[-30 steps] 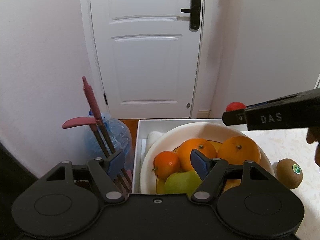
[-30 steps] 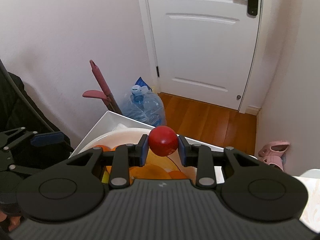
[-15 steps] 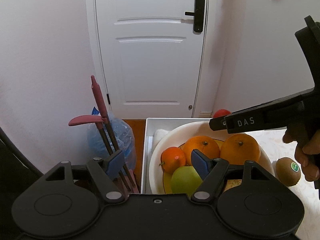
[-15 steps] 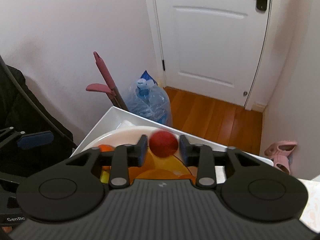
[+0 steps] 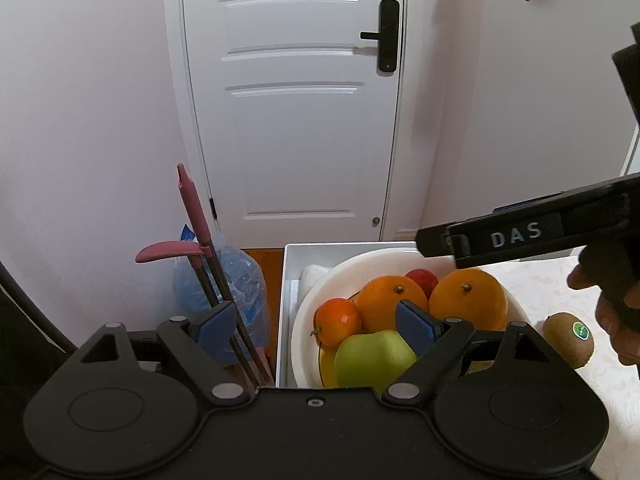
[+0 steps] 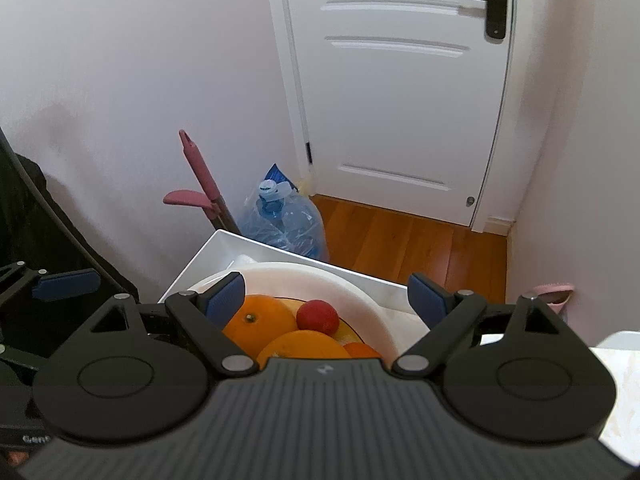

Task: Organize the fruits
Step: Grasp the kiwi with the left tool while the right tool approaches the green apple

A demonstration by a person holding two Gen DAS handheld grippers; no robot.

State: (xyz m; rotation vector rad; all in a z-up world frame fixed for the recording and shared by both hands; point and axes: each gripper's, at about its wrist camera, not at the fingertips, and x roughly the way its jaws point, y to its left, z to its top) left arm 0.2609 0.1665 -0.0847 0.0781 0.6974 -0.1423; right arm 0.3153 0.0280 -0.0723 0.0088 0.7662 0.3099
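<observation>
A white bowl (image 5: 316,292) holds two oranges (image 5: 390,300), a small tangerine (image 5: 338,320), a green pear (image 5: 374,358) and a small red fruit (image 5: 422,280). The red fruit (image 6: 318,316) lies in the bowl (image 6: 360,292) behind the oranges (image 6: 260,322), below my right gripper (image 6: 326,294), which is open and empty above the bowl. My left gripper (image 5: 316,322) is open and empty at the bowl's near left side. A kiwi (image 5: 568,334) with a green sticker lies on the table right of the bowl. The right gripper's body (image 5: 520,234) reaches in over the bowl.
The bowl sits in a white box (image 5: 288,280) at the table's edge. Beyond it stand a pink-handled mop (image 5: 196,216), a blue water jug (image 6: 286,220), a wooden floor (image 6: 400,240) and a white door (image 5: 296,100). A pink slipper (image 6: 552,294) lies at the right wall.
My right gripper opened and the red fruit dropped from it into the bowl. My left gripper stayed open, its view drifting slightly left.
</observation>
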